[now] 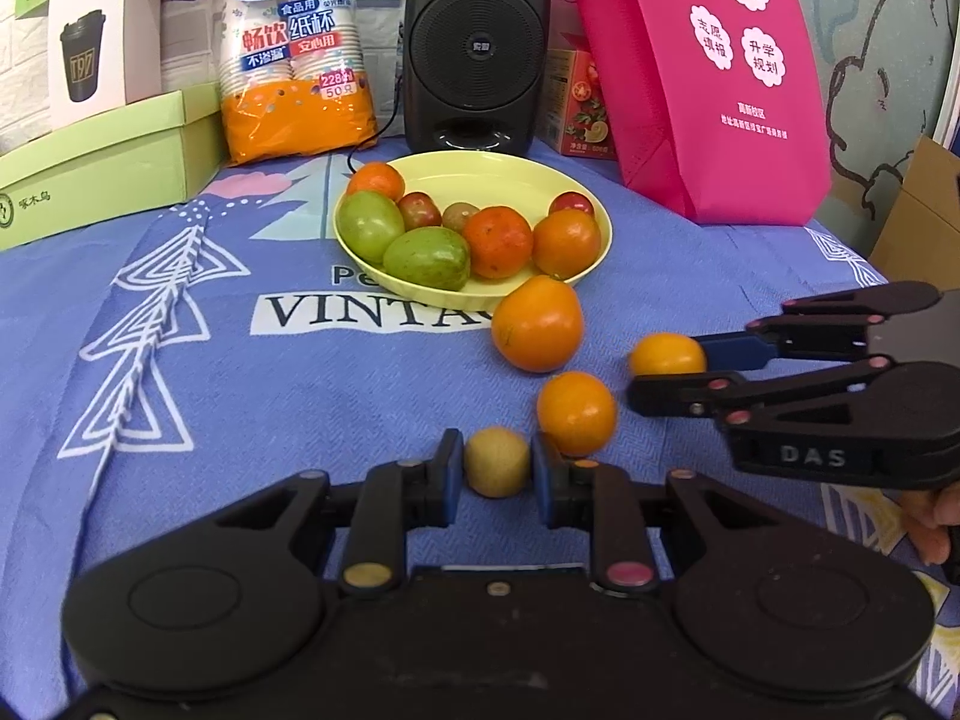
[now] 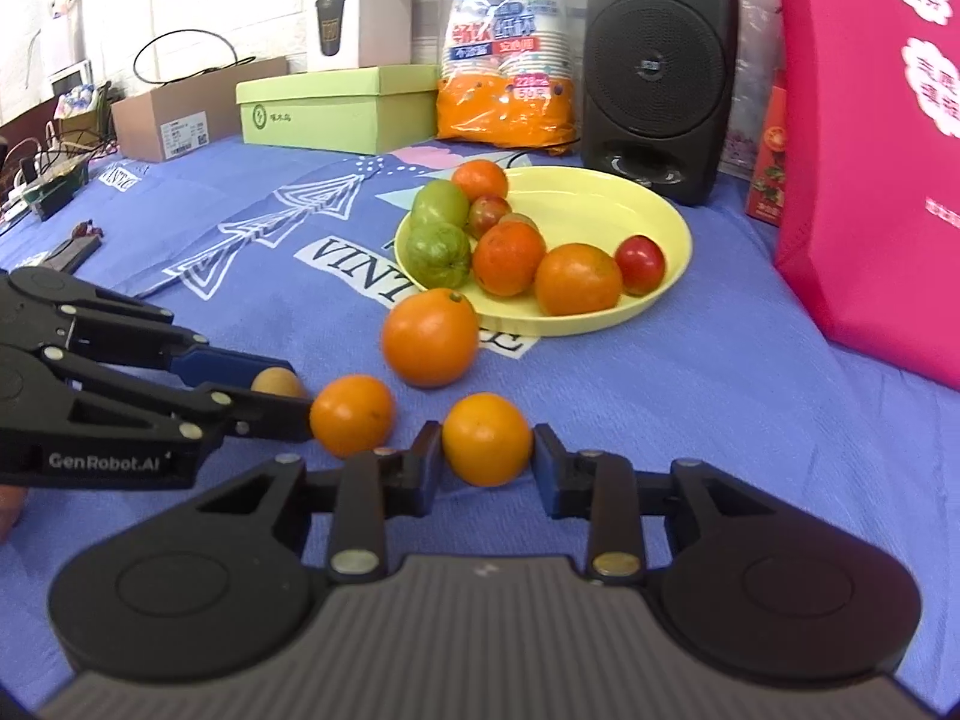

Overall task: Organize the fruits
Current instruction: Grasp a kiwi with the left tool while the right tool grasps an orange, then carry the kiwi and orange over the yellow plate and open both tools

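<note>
"VINTA" was printed in a white band on the blue cloth (image 1: 300, 372). "DAS" was read on the right tool (image 1: 666, 373), and "GenRobot.AI" on the left tool (image 2: 282, 387). The cup bag (image 1: 294, 48) was marked "妙洁", "纸杯", "228" and "50只". "T97" was shown on a cup pictured on the white box (image 1: 90, 42). White blossoms on the pink bag (image 1: 720, 78) were lettered "精准提分", "双师伴学", "志愿填报" and "升学规划". The speaker's (image 1: 477, 42) badge could not be read.
</note>
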`<state>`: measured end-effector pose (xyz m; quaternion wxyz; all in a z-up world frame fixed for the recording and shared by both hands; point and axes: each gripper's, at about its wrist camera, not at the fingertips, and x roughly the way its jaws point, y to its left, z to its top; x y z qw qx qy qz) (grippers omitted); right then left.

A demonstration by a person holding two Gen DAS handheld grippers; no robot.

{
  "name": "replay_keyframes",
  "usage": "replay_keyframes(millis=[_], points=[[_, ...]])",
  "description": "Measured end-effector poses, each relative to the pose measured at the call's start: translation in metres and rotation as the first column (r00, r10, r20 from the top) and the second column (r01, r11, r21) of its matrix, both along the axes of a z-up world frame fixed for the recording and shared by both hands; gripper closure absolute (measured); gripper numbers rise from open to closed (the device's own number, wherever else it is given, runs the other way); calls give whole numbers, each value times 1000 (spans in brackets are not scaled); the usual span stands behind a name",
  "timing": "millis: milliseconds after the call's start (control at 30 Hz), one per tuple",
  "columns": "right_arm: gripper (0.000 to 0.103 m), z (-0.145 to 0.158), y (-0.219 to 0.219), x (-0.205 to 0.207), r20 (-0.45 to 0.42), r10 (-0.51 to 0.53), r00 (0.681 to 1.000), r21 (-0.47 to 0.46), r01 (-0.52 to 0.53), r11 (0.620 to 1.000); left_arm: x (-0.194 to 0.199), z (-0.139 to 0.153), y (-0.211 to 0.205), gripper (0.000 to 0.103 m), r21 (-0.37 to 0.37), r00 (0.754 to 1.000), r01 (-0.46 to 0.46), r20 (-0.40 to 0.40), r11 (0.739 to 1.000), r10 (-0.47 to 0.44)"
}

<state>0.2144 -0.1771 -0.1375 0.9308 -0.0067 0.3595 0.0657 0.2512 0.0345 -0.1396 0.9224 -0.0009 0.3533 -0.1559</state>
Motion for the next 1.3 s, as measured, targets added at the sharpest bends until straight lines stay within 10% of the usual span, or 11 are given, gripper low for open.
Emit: replay_keyframes(millis=[667,1300], points=[[72,15,-9,-34,28,-34,999,-5,34,999,-6,37,14,80,19,998,-1,58,1000,0],[72,38,-27,84,92,-8,996,-63,14,998,177,51,-13,80,62,997,-48,64,997,44]])
